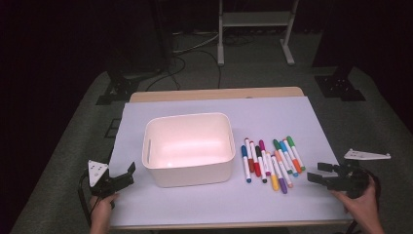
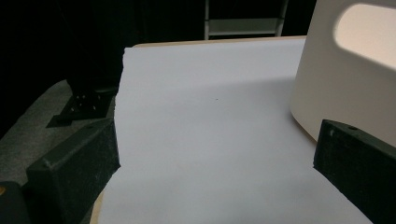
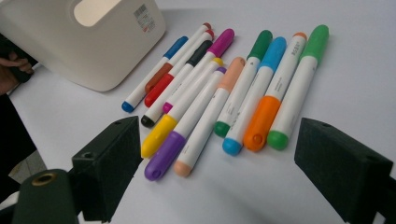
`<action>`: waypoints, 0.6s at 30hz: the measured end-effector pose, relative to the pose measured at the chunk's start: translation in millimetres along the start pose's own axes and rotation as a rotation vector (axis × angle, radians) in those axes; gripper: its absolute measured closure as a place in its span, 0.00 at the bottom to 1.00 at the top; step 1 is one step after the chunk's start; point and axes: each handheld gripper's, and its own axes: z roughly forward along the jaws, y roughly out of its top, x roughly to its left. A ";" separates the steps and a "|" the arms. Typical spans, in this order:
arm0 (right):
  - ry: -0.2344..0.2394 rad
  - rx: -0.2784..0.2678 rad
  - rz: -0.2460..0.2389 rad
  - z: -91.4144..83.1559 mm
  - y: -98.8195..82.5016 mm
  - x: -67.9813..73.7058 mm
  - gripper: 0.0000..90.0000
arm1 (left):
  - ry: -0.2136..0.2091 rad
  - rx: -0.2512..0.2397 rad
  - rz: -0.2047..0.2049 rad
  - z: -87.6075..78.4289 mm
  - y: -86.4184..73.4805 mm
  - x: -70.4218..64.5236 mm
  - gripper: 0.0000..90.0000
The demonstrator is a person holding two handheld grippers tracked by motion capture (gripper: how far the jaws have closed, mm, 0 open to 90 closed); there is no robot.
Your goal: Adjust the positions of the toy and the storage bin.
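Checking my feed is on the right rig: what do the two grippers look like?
Both are black, each with two blocky jaws. The left gripper carries a grey three-cornered plate on top, and a dark cable loops beside it. The right gripper has the same chunky black jaws, with small screw holes near their tips in its own view. No sleeve is visible at either hand.

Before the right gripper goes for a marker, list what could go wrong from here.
1. The markers lie packed side by side, touching, so the open right gripper may catch two at once or roll neighbours away.
2. The outermost green marker lies nearest the table's right edge and could roll off if nudged.
3. The white bin stands free, with the left gripper open beside it, so a bump could shift it.
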 end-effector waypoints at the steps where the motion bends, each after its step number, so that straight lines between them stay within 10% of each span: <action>1: 0.000 0.000 0.000 0.0 0.0 0.0 0.15 | 0.000 0.000 0.000 0.0 0.0 0.0 0.00; 18: -0.033 0.074 -0.005 35.3 37.7 -5.4 0.17 | -0.001 0.001 0.002 -0.2 0.0 -0.2 0.00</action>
